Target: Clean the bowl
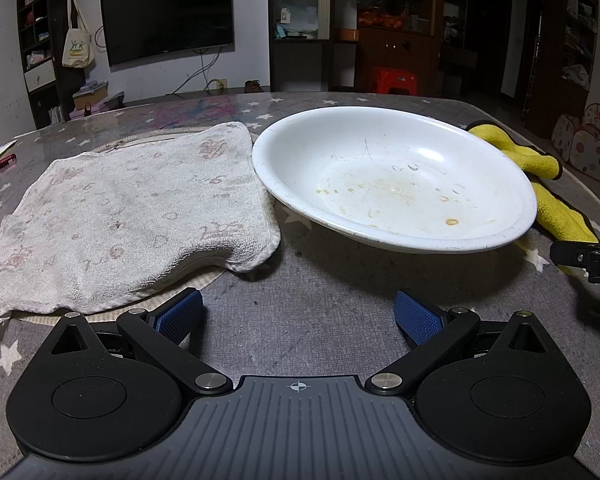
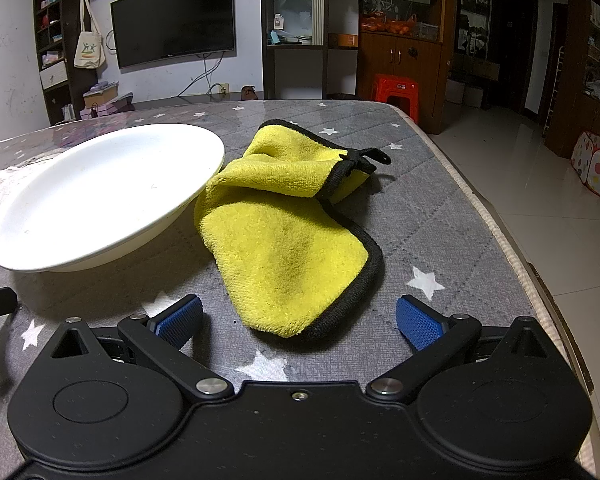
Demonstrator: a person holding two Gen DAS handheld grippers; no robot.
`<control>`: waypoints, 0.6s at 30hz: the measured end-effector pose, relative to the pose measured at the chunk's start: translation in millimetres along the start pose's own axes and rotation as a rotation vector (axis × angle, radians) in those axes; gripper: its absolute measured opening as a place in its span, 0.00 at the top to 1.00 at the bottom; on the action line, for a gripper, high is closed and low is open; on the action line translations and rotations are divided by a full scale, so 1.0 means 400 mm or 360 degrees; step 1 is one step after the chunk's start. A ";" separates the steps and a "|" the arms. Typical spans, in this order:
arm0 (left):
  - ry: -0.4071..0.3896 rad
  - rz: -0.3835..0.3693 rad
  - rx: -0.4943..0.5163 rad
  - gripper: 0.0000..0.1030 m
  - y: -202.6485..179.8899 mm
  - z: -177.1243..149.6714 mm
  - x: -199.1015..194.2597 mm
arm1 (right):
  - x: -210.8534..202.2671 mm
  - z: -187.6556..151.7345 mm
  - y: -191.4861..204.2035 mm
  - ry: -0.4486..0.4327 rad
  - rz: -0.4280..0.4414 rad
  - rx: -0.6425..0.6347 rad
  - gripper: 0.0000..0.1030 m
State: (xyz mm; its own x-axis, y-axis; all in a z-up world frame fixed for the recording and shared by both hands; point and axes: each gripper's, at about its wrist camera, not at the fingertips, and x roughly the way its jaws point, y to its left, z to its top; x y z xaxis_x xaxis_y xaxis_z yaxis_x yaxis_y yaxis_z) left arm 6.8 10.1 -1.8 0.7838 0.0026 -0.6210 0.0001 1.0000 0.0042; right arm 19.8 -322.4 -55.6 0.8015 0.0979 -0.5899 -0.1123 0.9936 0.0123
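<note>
Seemingly bowl (image 2: 100, 196) rim overlapping cloth (image 2: 288, 240).

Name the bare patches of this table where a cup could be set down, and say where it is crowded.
Bare cover lies in front of the white bowl, between it and the open left gripper, and right of the yellow cloth up to the table's edge. It is crowded around the bowl: the white towel borders one side and the yellow cloth reaches under the other.
</note>
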 end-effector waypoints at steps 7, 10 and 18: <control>0.0000 0.0000 0.0000 0.00 0.000 0.000 0.000 | -0.003 -0.002 -0.011 0.0000 0.0003 0.0002 0.00; 0.0000 0.0000 0.0000 0.00 0.000 0.000 0.000 | -0.003 -0.001 -0.018 0.0002 0.0004 0.0002 0.00; 0.0000 0.0000 0.0000 0.00 0.000 0.000 0.000 | -0.007 -0.003 -0.019 0.0001 0.0005 0.0003 0.00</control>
State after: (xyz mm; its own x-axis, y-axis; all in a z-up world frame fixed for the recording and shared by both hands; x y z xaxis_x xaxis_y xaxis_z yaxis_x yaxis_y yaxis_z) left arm 6.6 10.2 -1.7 0.7839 0.0024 -0.6209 0.0001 1.0000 0.0040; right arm 17.8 -330.4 -55.2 0.8006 0.1008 -0.5906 -0.1137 0.9934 0.0154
